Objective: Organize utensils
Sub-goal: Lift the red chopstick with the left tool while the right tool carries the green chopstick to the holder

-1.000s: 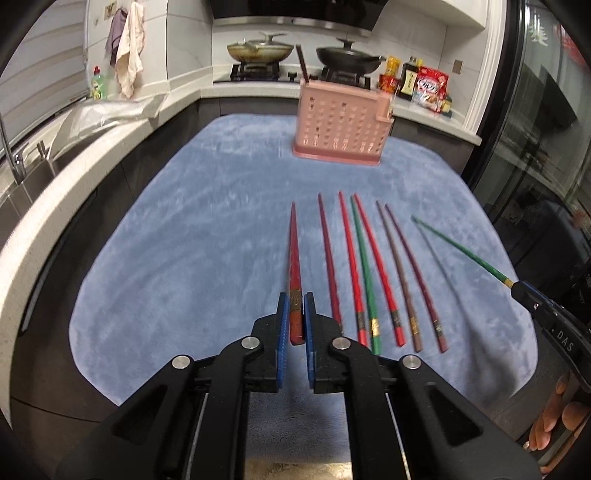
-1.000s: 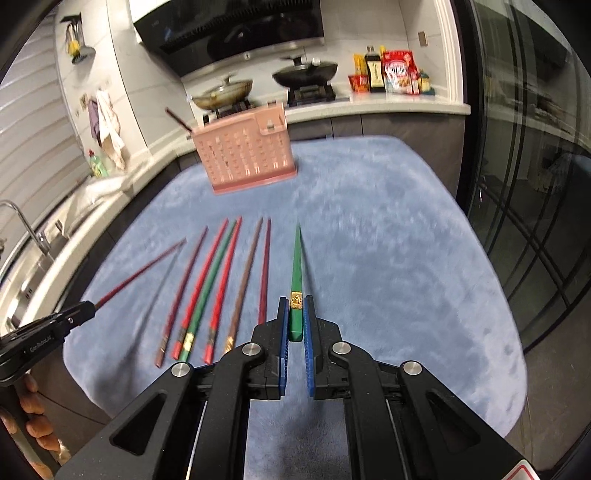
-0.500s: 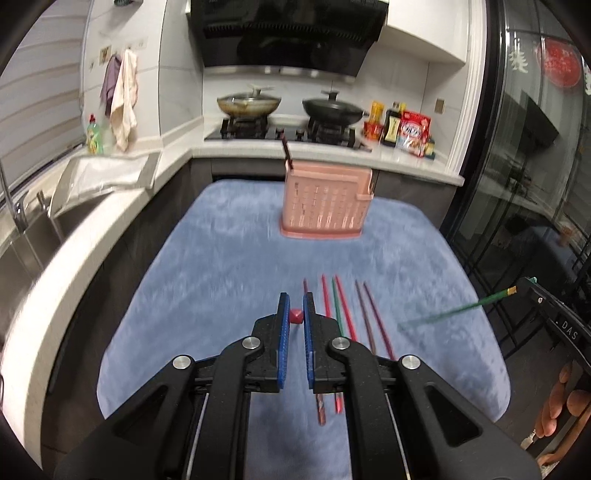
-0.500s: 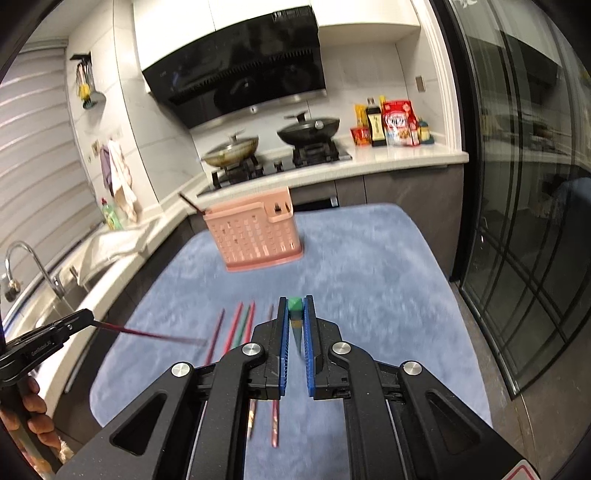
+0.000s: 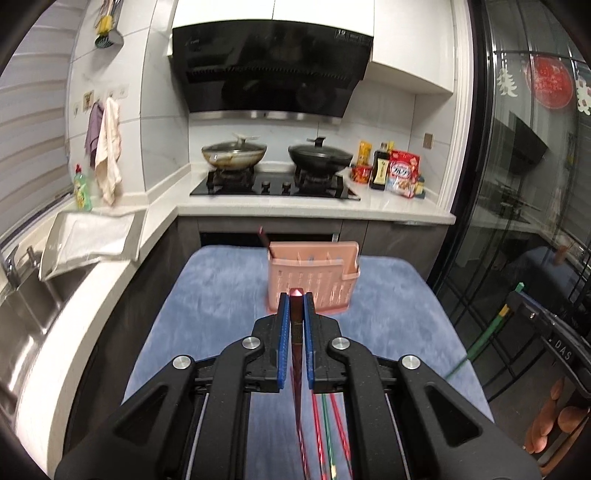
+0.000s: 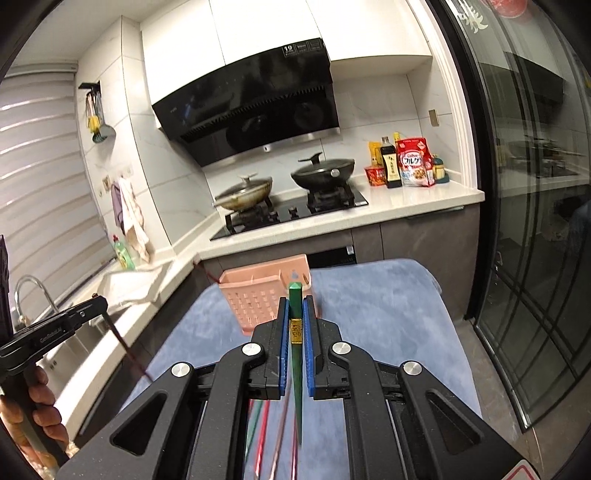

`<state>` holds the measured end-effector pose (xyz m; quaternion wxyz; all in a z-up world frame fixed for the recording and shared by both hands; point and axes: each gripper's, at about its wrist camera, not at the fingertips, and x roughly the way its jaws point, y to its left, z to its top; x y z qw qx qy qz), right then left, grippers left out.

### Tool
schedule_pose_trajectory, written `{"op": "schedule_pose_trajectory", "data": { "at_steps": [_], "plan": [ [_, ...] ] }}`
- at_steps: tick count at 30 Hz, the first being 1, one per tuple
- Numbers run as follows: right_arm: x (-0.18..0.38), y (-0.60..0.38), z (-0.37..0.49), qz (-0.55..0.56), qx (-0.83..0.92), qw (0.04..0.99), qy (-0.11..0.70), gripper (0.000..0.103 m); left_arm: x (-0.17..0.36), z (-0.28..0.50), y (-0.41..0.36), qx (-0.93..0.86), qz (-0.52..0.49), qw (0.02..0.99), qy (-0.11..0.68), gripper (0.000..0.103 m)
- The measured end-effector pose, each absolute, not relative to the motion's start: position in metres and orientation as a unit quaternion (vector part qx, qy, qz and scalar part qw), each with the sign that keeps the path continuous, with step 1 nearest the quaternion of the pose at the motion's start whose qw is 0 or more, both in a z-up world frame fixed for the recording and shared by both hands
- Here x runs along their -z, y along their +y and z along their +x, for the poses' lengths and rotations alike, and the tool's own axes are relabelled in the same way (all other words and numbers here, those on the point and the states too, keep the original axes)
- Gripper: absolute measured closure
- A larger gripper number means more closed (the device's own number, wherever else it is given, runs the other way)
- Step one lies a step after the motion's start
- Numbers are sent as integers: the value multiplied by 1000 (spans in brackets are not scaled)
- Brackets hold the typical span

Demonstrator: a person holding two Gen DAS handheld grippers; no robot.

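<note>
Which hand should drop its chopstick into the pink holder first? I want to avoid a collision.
Probably left: its red chopstick lines up with the pink holder; the right's green chopstick sits off its right end.

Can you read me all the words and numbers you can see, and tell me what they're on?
"19": range hood, top corner; the small words beside it are too small.
"DAS": right gripper, side view.
"フルグラ": red cereal bag.
Left gripper side lettering: blurred.
Dark bottle label: too small.
</note>
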<state>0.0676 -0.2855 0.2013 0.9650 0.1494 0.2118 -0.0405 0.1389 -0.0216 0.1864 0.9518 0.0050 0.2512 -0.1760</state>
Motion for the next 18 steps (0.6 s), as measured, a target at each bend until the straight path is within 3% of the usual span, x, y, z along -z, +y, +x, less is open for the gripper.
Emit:
{"op": "schedule_pose_trajectory", "data": {
  "at_steps": [18],
  "plan": [
    [-263,-303,214,171,12,974,151,96,-261,263,-62,160,-35,971,176,96]
  ]
}}
